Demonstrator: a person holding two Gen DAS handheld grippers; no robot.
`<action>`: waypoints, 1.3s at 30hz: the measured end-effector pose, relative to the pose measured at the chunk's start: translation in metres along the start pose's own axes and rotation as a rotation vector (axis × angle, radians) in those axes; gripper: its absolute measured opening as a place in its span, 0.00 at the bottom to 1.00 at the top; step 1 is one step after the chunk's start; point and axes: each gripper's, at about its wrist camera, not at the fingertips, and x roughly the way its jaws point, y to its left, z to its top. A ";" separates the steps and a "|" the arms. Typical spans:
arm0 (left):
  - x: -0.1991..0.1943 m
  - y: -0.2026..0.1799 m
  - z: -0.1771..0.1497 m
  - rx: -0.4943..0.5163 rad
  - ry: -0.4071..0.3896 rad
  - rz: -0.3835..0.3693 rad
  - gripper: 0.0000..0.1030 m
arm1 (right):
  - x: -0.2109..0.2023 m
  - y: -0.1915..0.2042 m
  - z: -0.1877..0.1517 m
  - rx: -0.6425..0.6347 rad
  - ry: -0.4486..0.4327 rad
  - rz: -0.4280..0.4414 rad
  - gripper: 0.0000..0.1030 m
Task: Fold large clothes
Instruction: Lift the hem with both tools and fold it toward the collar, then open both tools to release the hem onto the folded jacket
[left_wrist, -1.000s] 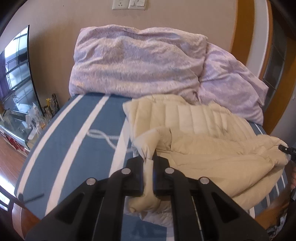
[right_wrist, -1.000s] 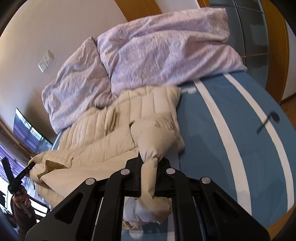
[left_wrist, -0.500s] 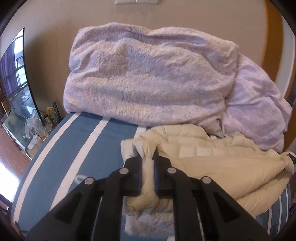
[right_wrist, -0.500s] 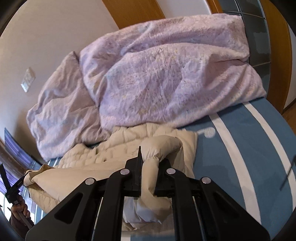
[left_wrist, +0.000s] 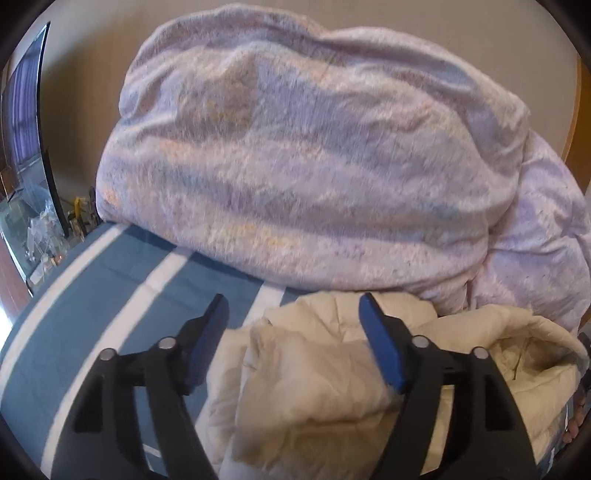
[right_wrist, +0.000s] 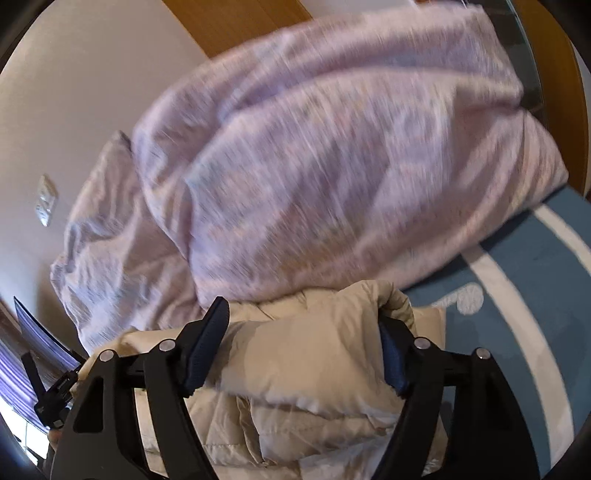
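Note:
A cream puffer jacket (left_wrist: 332, 387) lies folded over on the blue striped bed, close against the lilac duvet. My left gripper (left_wrist: 293, 312) is open, its jaws spread wide above the jacket's left edge, holding nothing. In the right wrist view the jacket (right_wrist: 295, 354) bulges up between the spread jaws of my right gripper (right_wrist: 301, 312), which is open; the fabric rests loose between the fingers. The left gripper (right_wrist: 51, 398) shows small at the lower left of the right wrist view.
A large lilac duvet (left_wrist: 314, 158) is heaped against the wall right behind the jacket. The blue bedcover with white stripes (left_wrist: 92, 314) extends left; it also shows at the right of the right wrist view (right_wrist: 517, 314). A TV (left_wrist: 26, 129) stands at the far left.
Both grippers carried the jacket's near edge forward toward the duvet, then opened and let go of the fabric. The jacket now lies folded over itself.

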 end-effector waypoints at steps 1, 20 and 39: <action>-0.005 0.000 0.001 0.004 -0.010 0.001 0.78 | -0.006 0.003 0.001 -0.013 -0.015 0.000 0.72; -0.065 0.030 -0.021 0.031 0.014 0.014 0.84 | -0.067 0.003 -0.024 -0.111 -0.002 -0.091 0.73; -0.008 -0.025 -0.036 0.134 0.079 0.033 0.85 | 0.008 0.034 -0.036 -0.223 0.089 -0.146 0.73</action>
